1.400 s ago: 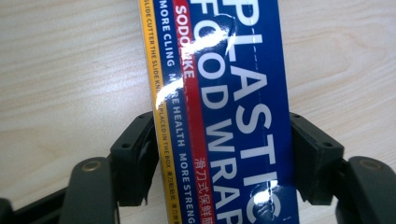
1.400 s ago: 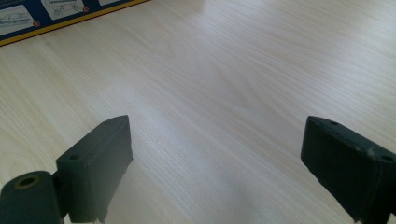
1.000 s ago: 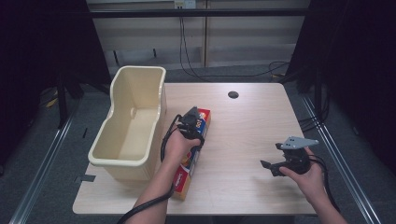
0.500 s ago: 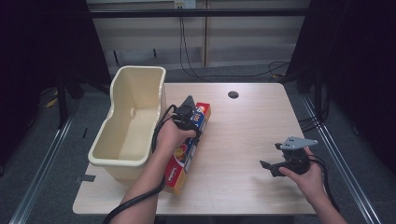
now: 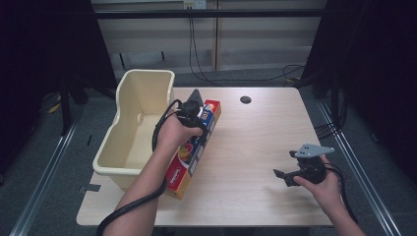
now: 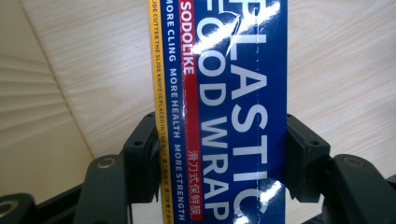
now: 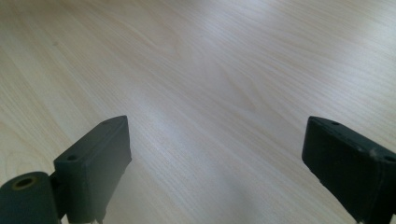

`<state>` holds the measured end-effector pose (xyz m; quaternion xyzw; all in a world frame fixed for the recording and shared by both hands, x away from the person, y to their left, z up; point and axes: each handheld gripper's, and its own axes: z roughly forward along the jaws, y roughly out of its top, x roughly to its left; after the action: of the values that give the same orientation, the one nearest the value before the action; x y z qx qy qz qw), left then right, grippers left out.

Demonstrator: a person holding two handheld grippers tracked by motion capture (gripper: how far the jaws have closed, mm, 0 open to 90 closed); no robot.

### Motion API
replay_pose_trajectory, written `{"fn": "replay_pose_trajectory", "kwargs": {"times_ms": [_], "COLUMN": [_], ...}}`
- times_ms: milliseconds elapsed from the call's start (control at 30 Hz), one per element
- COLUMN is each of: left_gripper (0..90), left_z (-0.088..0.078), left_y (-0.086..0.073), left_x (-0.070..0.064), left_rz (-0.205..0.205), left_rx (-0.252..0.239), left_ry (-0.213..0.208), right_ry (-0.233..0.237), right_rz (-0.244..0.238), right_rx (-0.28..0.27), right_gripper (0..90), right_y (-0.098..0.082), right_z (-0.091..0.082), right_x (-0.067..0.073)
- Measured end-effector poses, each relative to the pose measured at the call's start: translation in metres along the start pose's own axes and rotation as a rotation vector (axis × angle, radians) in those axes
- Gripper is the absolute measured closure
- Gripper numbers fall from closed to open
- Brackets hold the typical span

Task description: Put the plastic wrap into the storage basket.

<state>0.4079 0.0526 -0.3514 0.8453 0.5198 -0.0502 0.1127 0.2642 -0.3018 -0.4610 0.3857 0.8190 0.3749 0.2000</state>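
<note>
A long plastic wrap box point(image 5: 189, 160), blue, red and yellow, is held at a slant beside the cream bin point(image 5: 129, 128). Its near end is raised off the table. My left gripper point(image 5: 195, 118) is shut on the box near its far end. In the left gripper view both jaws press the sides of the plastic wrap box point(image 6: 224, 116), whose blue face reads "PLASTIC FOOD WRAP". My right gripper point(image 5: 284, 177) hovers low over the table's right front, open, and the right gripper point(image 7: 224, 163) has bare wood between its jaws.
The wooden table point(image 5: 255, 142) has a round cable hole point(image 5: 245, 100) near its far edge. The cream bin stands along the table's left edge and looks empty. Cables trail from both grippers toward the near edge.
The left gripper has moved away from me and slightly up with the box, whose near end has lifted off the table. The right gripper has stayed put.
</note>
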Motion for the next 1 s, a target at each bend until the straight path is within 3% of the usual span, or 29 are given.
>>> {"fn": "replay_pose_trajectory", "kwargs": {"times_ms": [1000], "left_gripper": [40.3], "left_z": [-0.065], "left_y": [0.001], "left_x": [0.012], "left_rz": [-0.009], "left_rx": [-0.004], "left_ry": [-0.021], "right_ry": [-0.006], "right_rz": [-0.007], "right_rx": [0.002], "right_gripper": [8.3], "right_y": [0.001], "right_z": [0.000], "right_x": [0.001]}}
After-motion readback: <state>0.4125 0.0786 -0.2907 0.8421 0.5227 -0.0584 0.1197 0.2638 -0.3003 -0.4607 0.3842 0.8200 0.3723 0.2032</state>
